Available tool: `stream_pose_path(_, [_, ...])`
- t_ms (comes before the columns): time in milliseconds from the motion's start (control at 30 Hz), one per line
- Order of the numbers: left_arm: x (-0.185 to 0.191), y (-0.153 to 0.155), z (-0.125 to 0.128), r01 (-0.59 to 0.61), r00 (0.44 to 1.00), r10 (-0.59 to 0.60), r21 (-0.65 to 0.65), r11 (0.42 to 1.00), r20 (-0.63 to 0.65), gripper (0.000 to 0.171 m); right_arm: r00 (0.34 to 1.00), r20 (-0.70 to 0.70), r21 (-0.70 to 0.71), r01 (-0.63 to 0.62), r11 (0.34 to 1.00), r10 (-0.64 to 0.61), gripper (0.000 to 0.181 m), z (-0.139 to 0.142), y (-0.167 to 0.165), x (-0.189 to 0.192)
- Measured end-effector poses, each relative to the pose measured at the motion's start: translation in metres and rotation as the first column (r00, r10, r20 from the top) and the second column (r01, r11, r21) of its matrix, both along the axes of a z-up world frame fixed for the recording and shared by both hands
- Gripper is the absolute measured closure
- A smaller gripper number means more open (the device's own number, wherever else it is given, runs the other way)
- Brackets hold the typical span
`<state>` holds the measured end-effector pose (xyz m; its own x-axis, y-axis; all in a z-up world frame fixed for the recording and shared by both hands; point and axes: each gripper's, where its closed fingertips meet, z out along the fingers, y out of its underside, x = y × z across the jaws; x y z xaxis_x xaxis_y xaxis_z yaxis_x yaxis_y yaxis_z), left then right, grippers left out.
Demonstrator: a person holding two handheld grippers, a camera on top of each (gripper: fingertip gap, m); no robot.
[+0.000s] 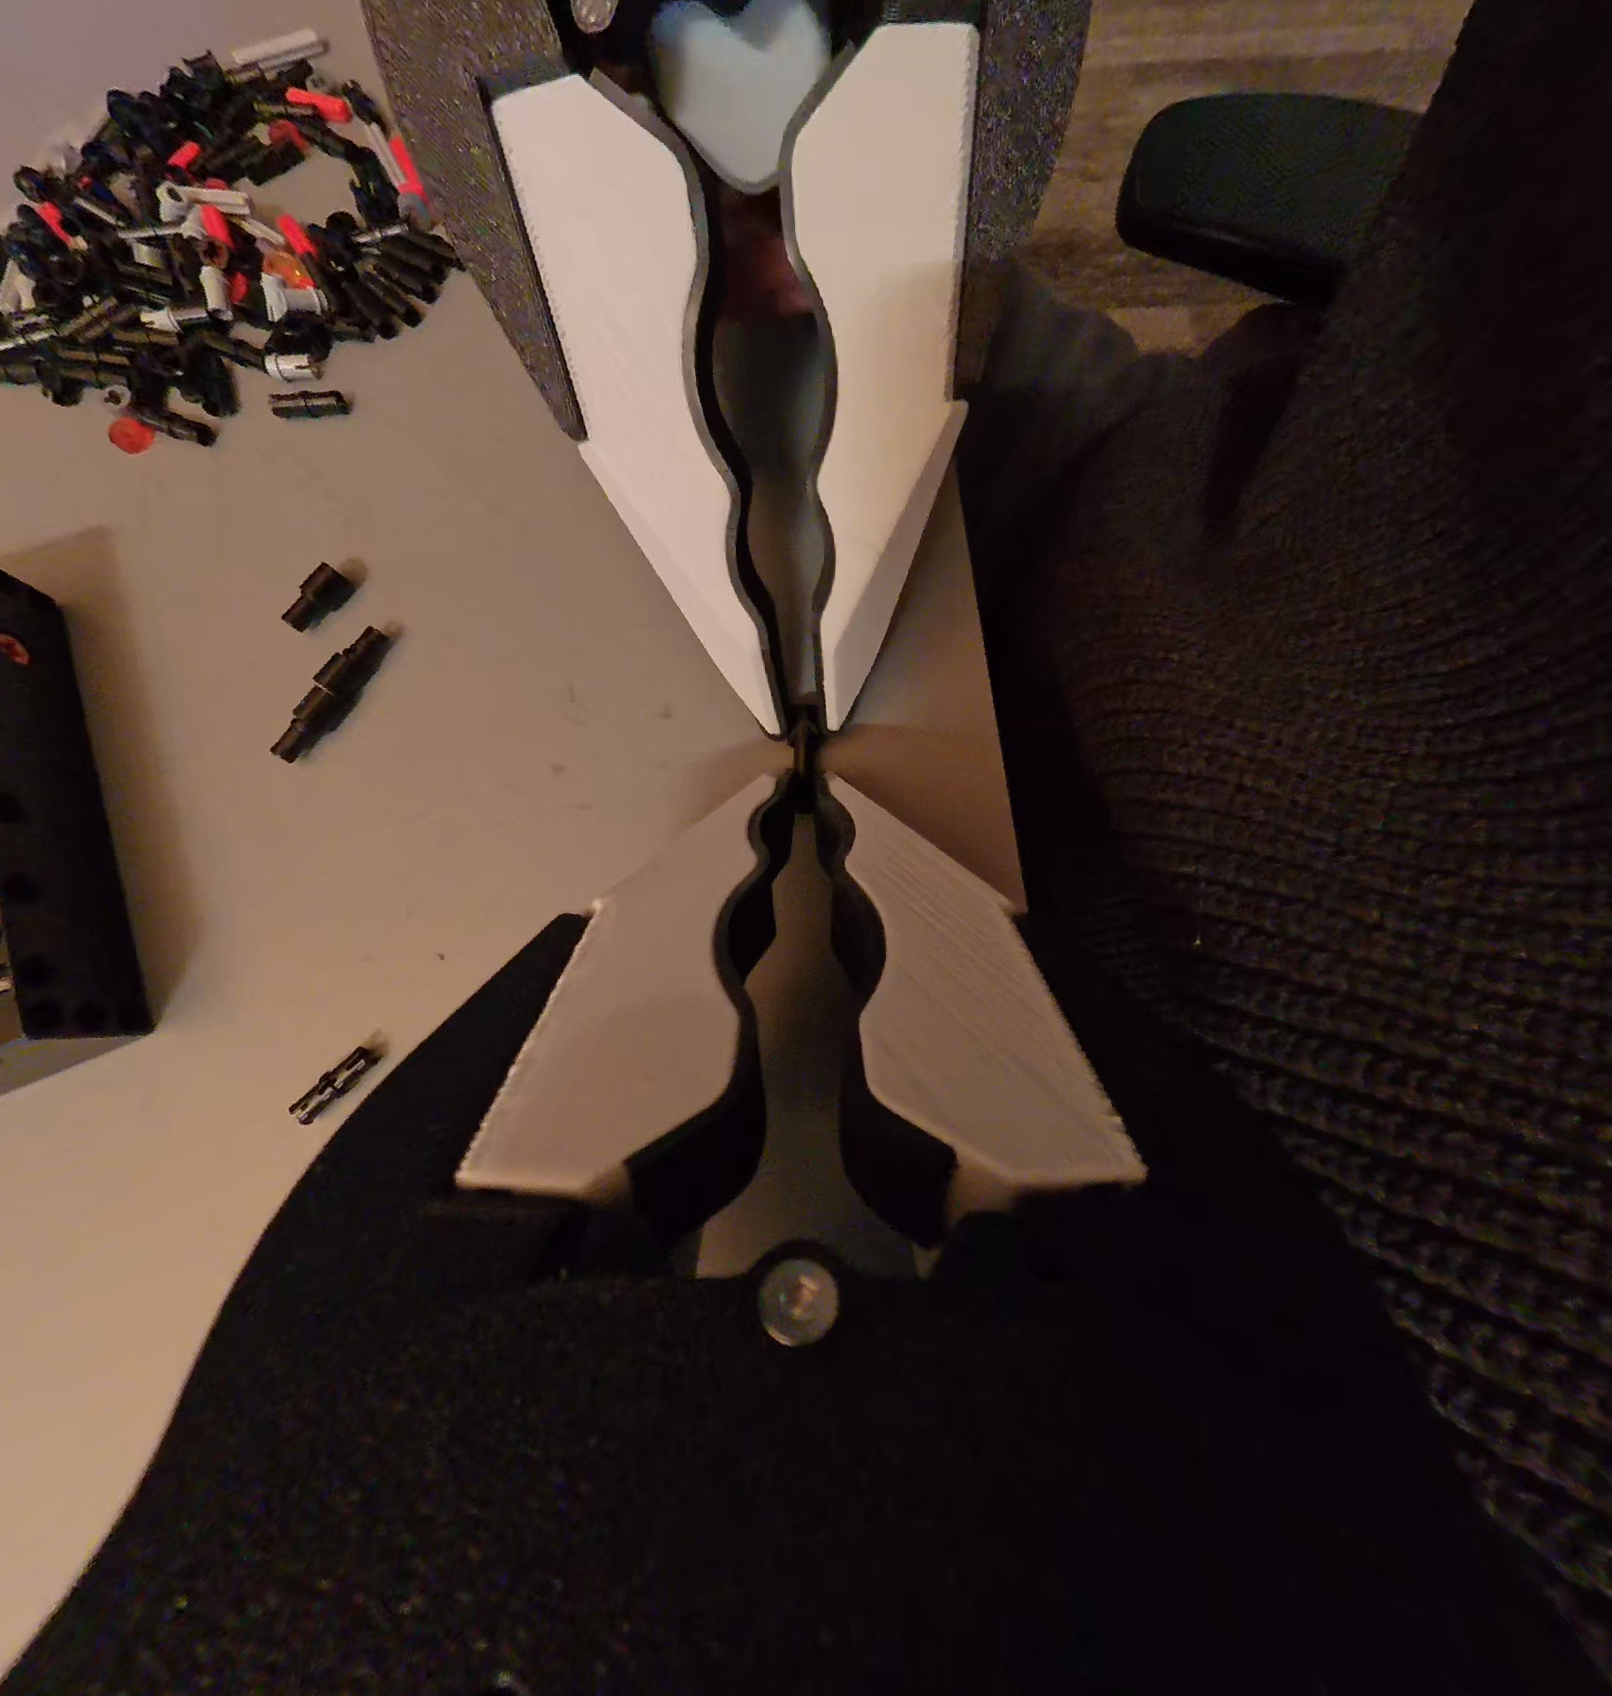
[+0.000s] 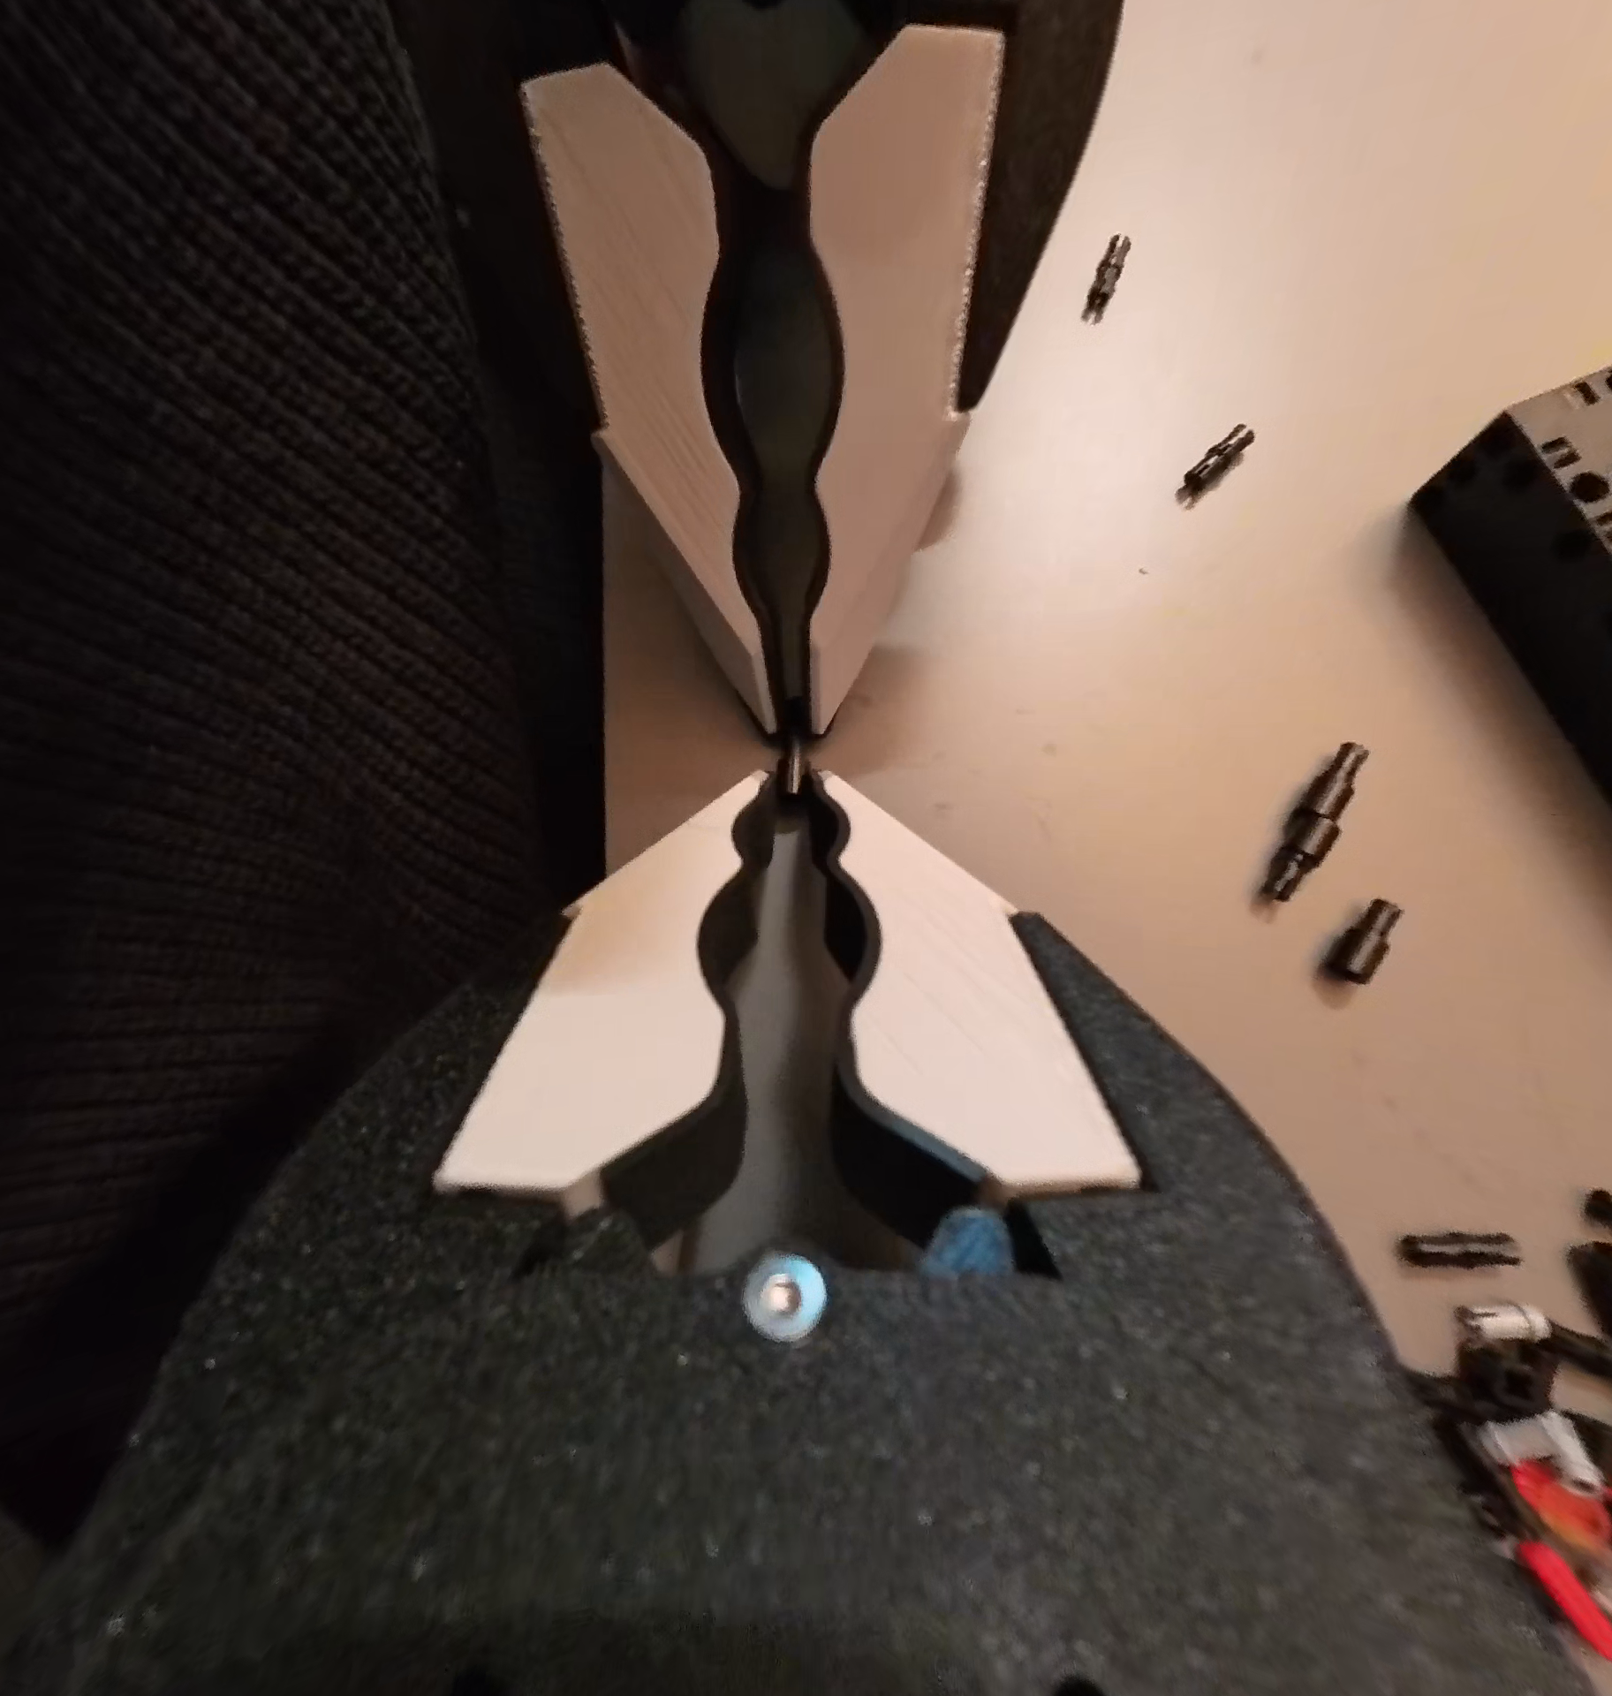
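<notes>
**Two hand-held grippers meet tip to tip on one small black pin**

The left hand-held gripper [image 1: 803, 797] has its white fingers [image 1: 967, 1037] pressed together, pinching the near end of a small black pin [image 1: 803, 754]. Facing it, the right hand-held gripper [image 1: 800, 720] comes from the opposite side, its tips just beyond the pin and nipped on the far end. The right wrist view mirrors this: the right hand-held gripper [image 2: 791, 787] is pressed together on the pin [image 2: 793, 758], and the left hand-held gripper [image 2: 791, 718] meets it from above.

The pin hangs over the edge of the pale worktop [image 1: 508, 780]. Beside the pin, off the worktop edge, lies dark knitted fabric [image 1: 1334, 826].

Farther from the pin on the worktop lie loose black pins [image 1: 332, 684], some joined end to end. Beyond these stands a black block [image 1: 22, 826] with rows of holes. Farthest from the pin is a heap [image 1: 187, 257] of black, grey and red small parts. A black chair armrest [image 1: 1242, 193] shows past the fabric.
</notes>
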<state>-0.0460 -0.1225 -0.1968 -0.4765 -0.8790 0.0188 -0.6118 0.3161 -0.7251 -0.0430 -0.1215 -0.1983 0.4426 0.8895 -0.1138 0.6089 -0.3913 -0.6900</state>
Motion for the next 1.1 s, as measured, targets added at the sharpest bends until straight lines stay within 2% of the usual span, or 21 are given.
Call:
stream_pose_path(200, [0.0, 0.0, 0.0, -0.001, 1.0, 0.0, -0.017, 1.0, -0.01, 0.17, 0.996, 0.086, 0.021, -0.027, 0.999, 0.025, 0.175, -0.001, 0.001, 0.0])
stream_pose_path(333, [0.0, -0.004, 0.0, 0.012, 1.0, -0.013, -0.046, 0.999, -0.021, 0.17, 0.998, -0.054, -0.092, 0.023, 0.996, -0.028, 0.178, 0.001, 0.001, -0.006])
stream_pose_path(400, [0.001, -0.002, 0.0, 0.002, 1.0, -0.003, -0.053, 0.999, -0.029, 0.17, 0.997, -0.066, -0.128, 0.026, 0.991, -0.035, 0.176, 0.0, 0.001, -0.005])
stream_pose_path(533, [-0.001, -0.002, -0.001, -0.004, 1.0, 0.003, -0.028, 1.0, -0.017, 0.17, 1.0, 0.005, -0.042, -0.004, 0.999, 0.004, 0.175, 0.0, 0.0, -0.006])
stream_pose_path(633, [-0.001, -0.002, -0.001, -0.004, 1.0, 0.003, -0.051, 0.999, -0.029, 0.17, 0.999, -0.049, -0.053, 0.006, 0.999, -0.008, 0.174, 0.0, 0.001, -0.006])
stream_pose_path(800, [0.001, 0.002, -0.001, -0.03, 1.0, 0.03, 0.003, 1.0, -0.004, 0.166, 0.995, -0.077, -0.003, 0.062, 0.998, -0.062, 0.174, 0.001, 0.003, -0.004])
stream_pose_path(867, [0.004, 0.01, 0.0, -0.084, 0.996, 0.084, 0.007, 0.996, 0.009, 0.155, 0.992, -0.078, 0.022, 0.104, 0.994, -0.102, 0.174, 0.002, 0.008, 0.001])
stream_pose_path(933, [0.008, 0.022, 0.005, -0.157, 0.987, 0.157, -0.021, 0.987, 0.031, 0.153, 0.979, -0.084, 0.05, 0.191, 0.98, -0.187, 0.174, 0.003, 0.02, 0.014])
stream_pose_path(1100, [0.015, 0.048, 0.029, -0.274, 0.95, 0.299, -0.222, 0.936, 0.085, 0.151, 0.872, -0.132, 0.038, 0.48, 0.877, -0.472, 0.173, 0.009, 0.055, 0.055])
